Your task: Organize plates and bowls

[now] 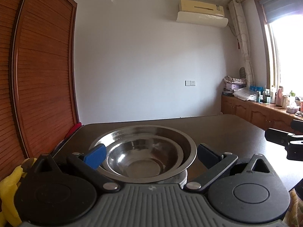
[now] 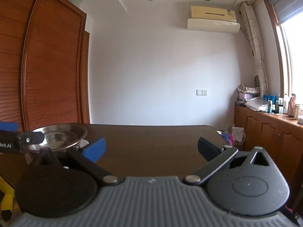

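R hand-held gripper [image 2: 150, 150] jaws apart over dark table [image 2: 151, 141]; steel bowls [image 2: 60, 137] far left.

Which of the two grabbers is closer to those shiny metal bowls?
Left. The left gripper sits open right at the stacked metal bowls, fingers on either side. The right gripper is open over bare table, off to the bowls' right.
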`<action>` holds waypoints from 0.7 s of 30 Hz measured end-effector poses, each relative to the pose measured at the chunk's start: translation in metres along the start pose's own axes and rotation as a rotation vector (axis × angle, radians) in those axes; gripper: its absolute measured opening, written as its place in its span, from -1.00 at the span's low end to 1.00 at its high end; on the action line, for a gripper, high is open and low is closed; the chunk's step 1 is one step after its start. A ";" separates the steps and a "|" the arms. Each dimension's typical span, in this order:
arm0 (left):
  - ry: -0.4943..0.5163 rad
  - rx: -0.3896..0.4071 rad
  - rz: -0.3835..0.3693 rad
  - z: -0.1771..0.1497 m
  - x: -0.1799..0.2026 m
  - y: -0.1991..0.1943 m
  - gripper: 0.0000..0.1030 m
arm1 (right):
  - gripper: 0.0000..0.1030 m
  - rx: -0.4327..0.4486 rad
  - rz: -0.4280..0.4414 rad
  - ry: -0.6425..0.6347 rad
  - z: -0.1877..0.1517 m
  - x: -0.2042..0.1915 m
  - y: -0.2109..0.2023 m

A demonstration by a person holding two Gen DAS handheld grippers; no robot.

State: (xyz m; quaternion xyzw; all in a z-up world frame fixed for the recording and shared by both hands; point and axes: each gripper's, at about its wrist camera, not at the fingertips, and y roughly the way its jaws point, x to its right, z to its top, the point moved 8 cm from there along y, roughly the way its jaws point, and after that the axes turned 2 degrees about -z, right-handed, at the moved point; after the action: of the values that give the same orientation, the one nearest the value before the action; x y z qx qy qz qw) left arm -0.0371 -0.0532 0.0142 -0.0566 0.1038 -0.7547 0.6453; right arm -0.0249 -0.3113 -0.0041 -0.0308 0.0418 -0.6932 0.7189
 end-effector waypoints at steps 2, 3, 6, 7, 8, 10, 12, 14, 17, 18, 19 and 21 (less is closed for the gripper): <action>0.002 -0.001 0.004 0.000 -0.001 0.001 1.00 | 1.00 0.000 -0.007 -0.004 -0.001 0.001 0.000; 0.001 -0.002 0.006 -0.001 -0.002 0.001 1.00 | 1.00 0.000 -0.008 -0.005 -0.001 0.002 0.000; 0.000 -0.008 0.008 -0.004 -0.004 0.003 1.00 | 1.00 -0.006 -0.009 -0.005 -0.002 0.004 0.001; 0.000 -0.009 0.009 -0.005 -0.004 0.004 1.00 | 1.00 -0.008 -0.012 -0.005 -0.003 0.005 0.001; 0.000 -0.010 0.009 -0.005 -0.005 0.004 1.00 | 1.00 -0.010 -0.013 -0.007 -0.003 0.005 0.001; 0.000 -0.010 0.009 -0.005 -0.005 0.005 1.00 | 1.00 -0.015 -0.012 -0.009 -0.004 0.006 0.000; -0.001 -0.008 0.011 -0.005 -0.005 0.005 1.00 | 1.00 -0.014 -0.012 -0.012 -0.004 0.006 0.000; 0.000 -0.008 0.009 -0.005 -0.005 0.005 1.00 | 1.00 -0.010 -0.015 -0.012 -0.003 0.006 -0.001; 0.001 -0.002 0.016 -0.005 -0.006 0.005 1.00 | 1.00 -0.006 -0.016 -0.013 -0.001 0.006 -0.002; 0.000 0.000 0.017 -0.004 -0.007 0.004 1.00 | 1.00 -0.008 -0.017 -0.013 -0.001 0.006 -0.002; -0.001 0.000 0.016 -0.004 -0.008 0.004 1.00 | 1.00 -0.009 -0.017 -0.014 -0.001 0.007 -0.002; -0.001 0.001 0.018 -0.004 -0.009 0.004 1.00 | 1.00 -0.010 -0.016 -0.013 -0.001 0.007 -0.002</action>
State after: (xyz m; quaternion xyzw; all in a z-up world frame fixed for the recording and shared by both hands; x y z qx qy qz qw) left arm -0.0328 -0.0450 0.0096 -0.0559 0.1036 -0.7488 0.6522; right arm -0.0270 -0.3184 -0.0050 -0.0390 0.0402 -0.6983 0.7136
